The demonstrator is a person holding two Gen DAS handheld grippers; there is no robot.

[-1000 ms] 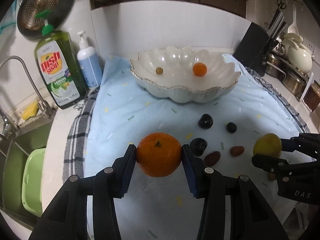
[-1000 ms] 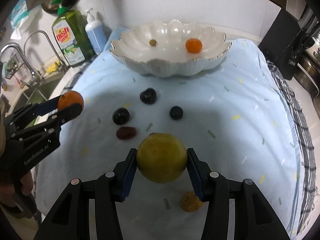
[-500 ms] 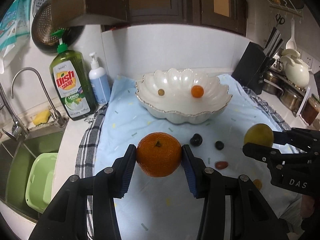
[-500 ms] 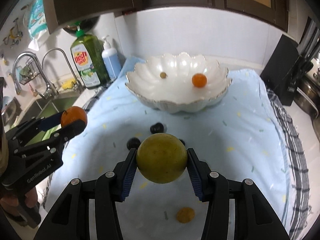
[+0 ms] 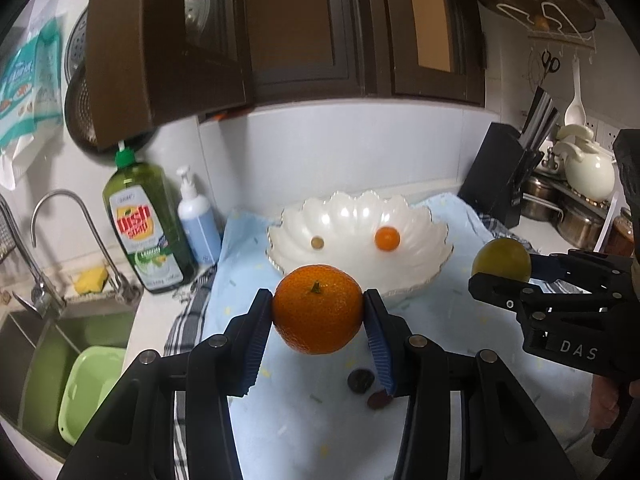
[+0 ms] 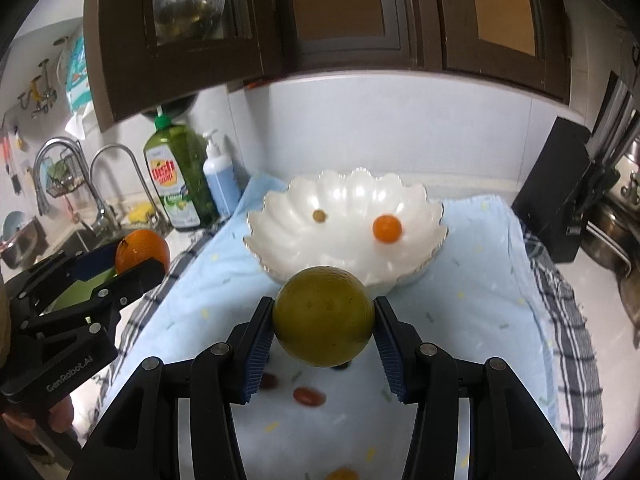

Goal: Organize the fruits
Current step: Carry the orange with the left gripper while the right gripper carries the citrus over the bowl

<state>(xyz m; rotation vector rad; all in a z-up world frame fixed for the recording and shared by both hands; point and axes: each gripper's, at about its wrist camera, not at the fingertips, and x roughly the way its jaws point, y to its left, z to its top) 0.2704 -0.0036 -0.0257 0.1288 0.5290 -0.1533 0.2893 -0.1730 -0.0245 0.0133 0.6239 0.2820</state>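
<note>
Dark wall cabinets (image 5: 304, 40) overhang the counter; a knife block (image 5: 500, 176) bounds the right, a dish soap bottle (image 5: 144, 228) the left. The blue cloth (image 6: 472, 280) lies open around the scalloped white bowl (image 5: 416, 276), which holds a small orange fruit (image 5: 387, 239). The left gripper (image 5: 318, 312) clamps a mandarin (image 5: 318, 308), stem toward the camera. The right gripper (image 6: 323, 318) clamps a round yellow-green fruit (image 6: 323, 316); both hang before the bowl.

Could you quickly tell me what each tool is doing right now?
Left tool: closed on the orange.
Right tool: closed on the yellow-green fruit.
</note>
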